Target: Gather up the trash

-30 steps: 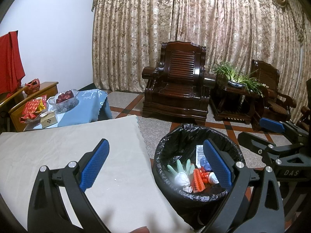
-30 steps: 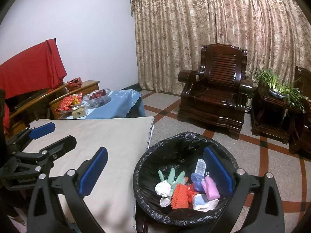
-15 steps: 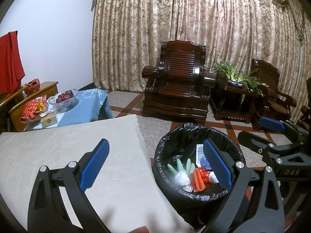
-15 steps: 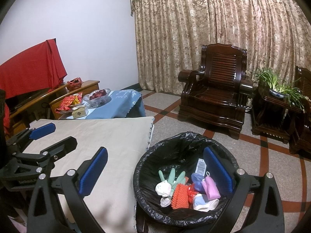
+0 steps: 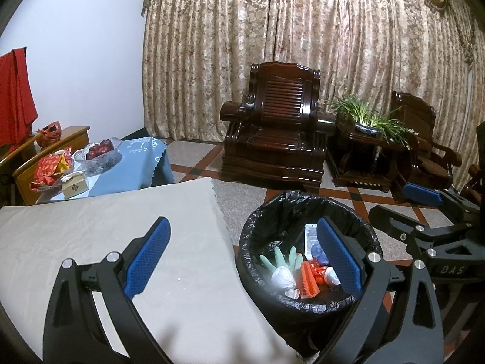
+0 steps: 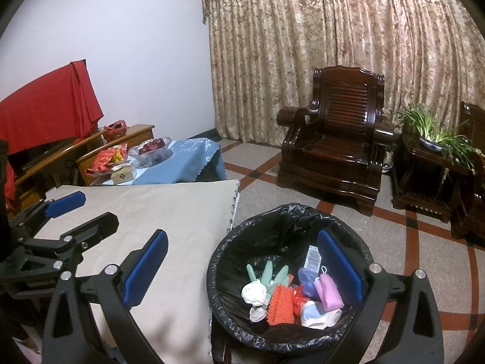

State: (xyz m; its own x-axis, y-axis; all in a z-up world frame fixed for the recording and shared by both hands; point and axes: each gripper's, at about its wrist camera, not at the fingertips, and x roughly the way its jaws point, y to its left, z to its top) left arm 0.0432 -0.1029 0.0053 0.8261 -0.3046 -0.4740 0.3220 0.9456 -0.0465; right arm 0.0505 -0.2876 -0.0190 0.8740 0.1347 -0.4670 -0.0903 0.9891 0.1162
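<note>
A black-lined trash bin [image 5: 257,242] [image 6: 230,248] stands on the floor beside a beige-clothed table [image 5: 91,227] [image 6: 157,209]. It holds trash: a green glove [image 6: 268,276], a white wad [image 6: 253,292], an orange scrubber [image 6: 280,305], a pink pouch [image 6: 327,291] and wrappers. My left gripper [image 5: 242,257] is open and empty, over the table edge and bin. My right gripper [image 6: 242,267] is open and empty above the bin. Each gripper also shows in the other's view: the right [image 5: 424,212], the left [image 6: 60,212].
A low table with a blue cloth [image 6: 185,160] carries a glass fruit bowl [image 6: 151,150], a small box and red packets. Dark wooden armchairs [image 6: 336,139], a side table with a plant [image 6: 433,139] and curtains stand behind. Tiled floor lies around the bin.
</note>
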